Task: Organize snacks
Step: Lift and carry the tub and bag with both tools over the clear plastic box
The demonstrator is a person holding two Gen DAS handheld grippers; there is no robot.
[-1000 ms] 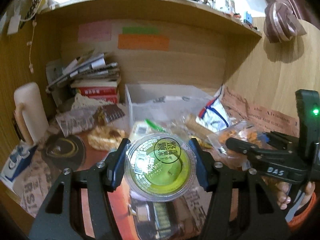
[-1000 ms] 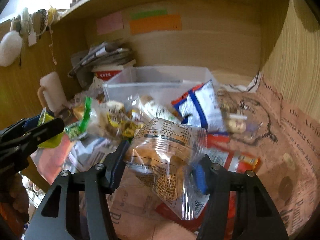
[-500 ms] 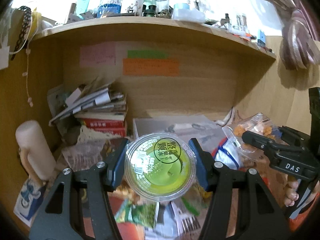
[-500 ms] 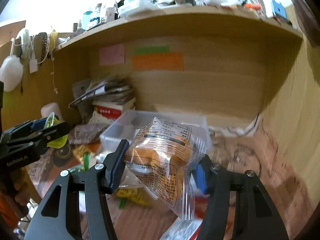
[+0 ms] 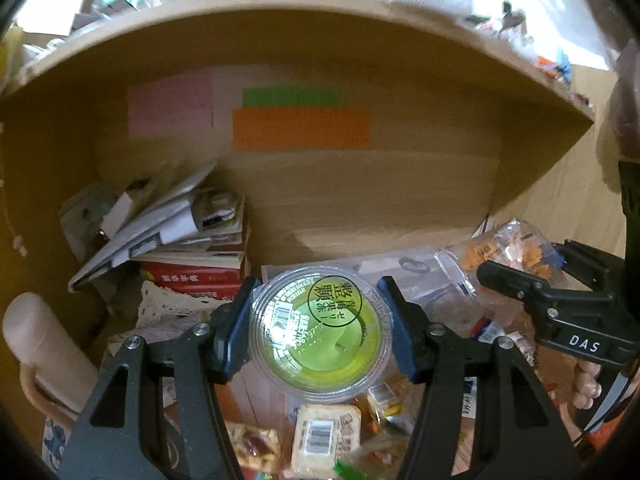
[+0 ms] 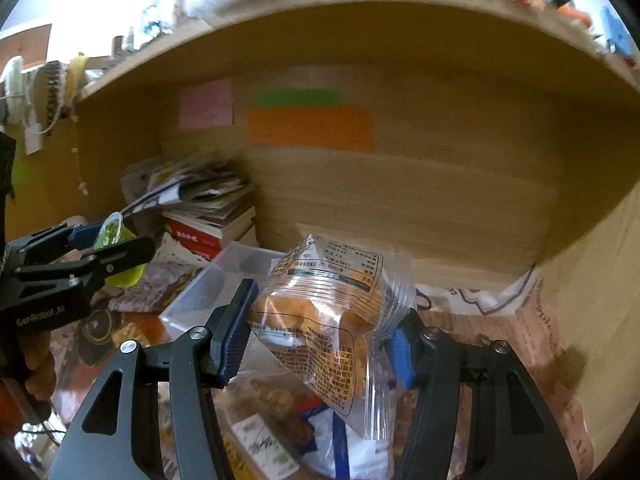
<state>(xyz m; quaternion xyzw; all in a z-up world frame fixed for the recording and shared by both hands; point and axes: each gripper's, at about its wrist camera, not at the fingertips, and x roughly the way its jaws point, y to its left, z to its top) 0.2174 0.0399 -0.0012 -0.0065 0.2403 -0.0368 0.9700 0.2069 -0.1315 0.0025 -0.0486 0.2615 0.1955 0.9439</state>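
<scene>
Above the clear bin (image 6: pixel 208 296), the left gripper (image 5: pixel 320 336) grips a jelly cup (image 5: pixel 320 336) and the right gripper (image 6: pixel 320 332) a snack bag (image 6: pixel 332 320), probably needing lowering and release.

My right gripper (image 5: pixel 520 276) bore "DAS" in white on its black body, and my left gripper (image 6: pixel 116 250) bore "GenRobot.AI". The jelly cup (image 5: pixel 320 330) lid carried black characters in a circle, unreadable to me.
</scene>
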